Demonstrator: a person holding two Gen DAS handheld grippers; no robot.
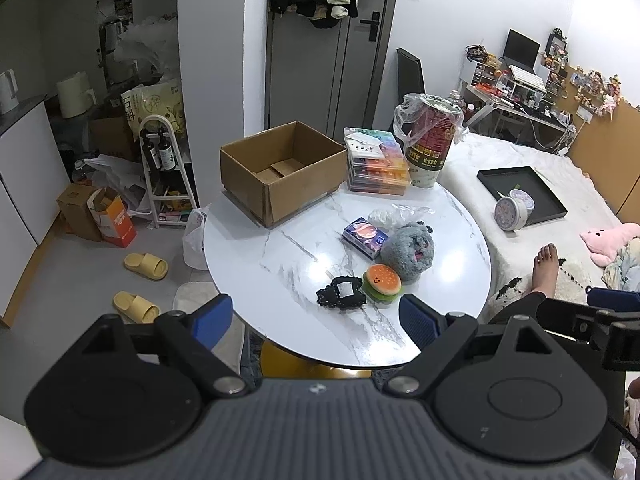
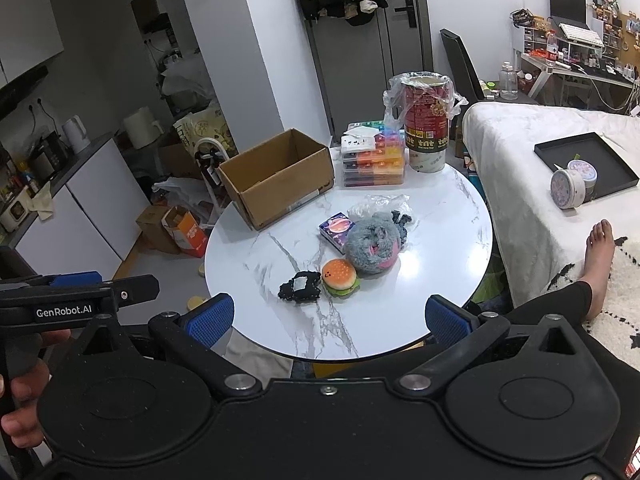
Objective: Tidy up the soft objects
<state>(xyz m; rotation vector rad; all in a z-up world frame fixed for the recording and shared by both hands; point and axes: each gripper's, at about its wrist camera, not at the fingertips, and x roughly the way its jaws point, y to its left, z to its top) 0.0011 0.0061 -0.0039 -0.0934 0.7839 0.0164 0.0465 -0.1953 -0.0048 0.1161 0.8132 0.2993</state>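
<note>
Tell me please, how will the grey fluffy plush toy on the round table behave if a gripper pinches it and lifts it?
The grey plush toy looks rounded and thick-furred, so it will probably squash between the pads rather than resist. It seems light for its bulk. Its fur may let the pads slide, so a deep pinch is likely safer. It leans against the burger toy, which may get nudged.

On the bench (image 1: 304, 264): one open cardboard box (image 1: 280, 168), one stack of colourful plastic cases (image 1: 378, 162), one lined paper tub (image 1: 434, 140), one grey plush (image 1: 408, 254), one burger toy (image 1: 382, 282), one black knitted item (image 1: 341, 293), one tissue pack (image 1: 365, 237). Two yellow slippers (image 1: 146, 266) on the floor.
</note>
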